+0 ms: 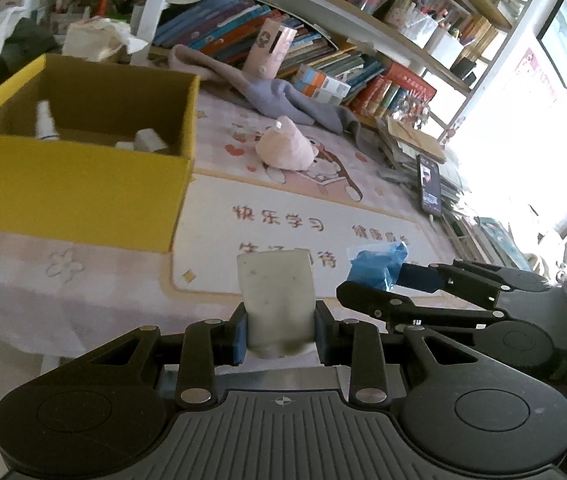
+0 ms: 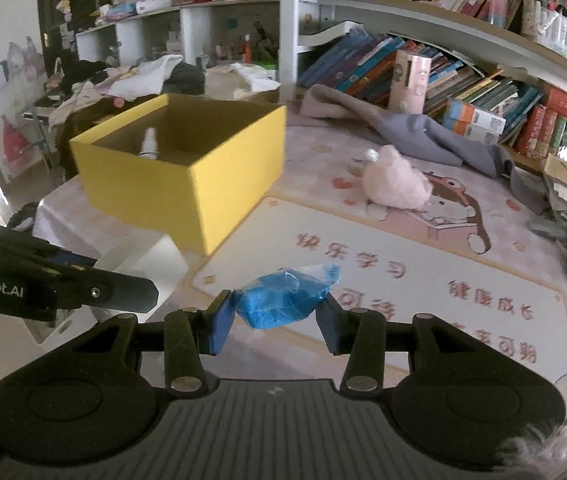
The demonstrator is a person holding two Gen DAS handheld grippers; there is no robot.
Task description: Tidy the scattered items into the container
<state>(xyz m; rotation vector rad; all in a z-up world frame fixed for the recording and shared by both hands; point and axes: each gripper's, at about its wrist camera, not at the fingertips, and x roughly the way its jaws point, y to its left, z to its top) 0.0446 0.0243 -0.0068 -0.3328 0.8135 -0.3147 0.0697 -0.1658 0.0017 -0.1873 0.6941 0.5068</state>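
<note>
My left gripper (image 1: 280, 338) is shut on a white pouch (image 1: 276, 300) and holds it above the pink mat. My right gripper (image 2: 277, 320) is shut on a blue plastic packet (image 2: 287, 298); the same packet (image 1: 377, 266) shows in the left wrist view at the right gripper's tips. The open yellow box (image 1: 71, 196) stands to the left, and it also shows in the right wrist view (image 2: 227, 188). It holds a white bottle (image 1: 45, 122) and a small white item (image 1: 149, 140). A pink soft item (image 1: 285, 146) lies on the mat beyond.
A grey cloth (image 1: 283, 98) and a pink tube-shaped box (image 1: 269, 50) lie at the back before rows of books (image 1: 323, 60). A phone (image 1: 429, 184) leans at the right edge. Clothes (image 2: 143, 76) are piled behind the box.
</note>
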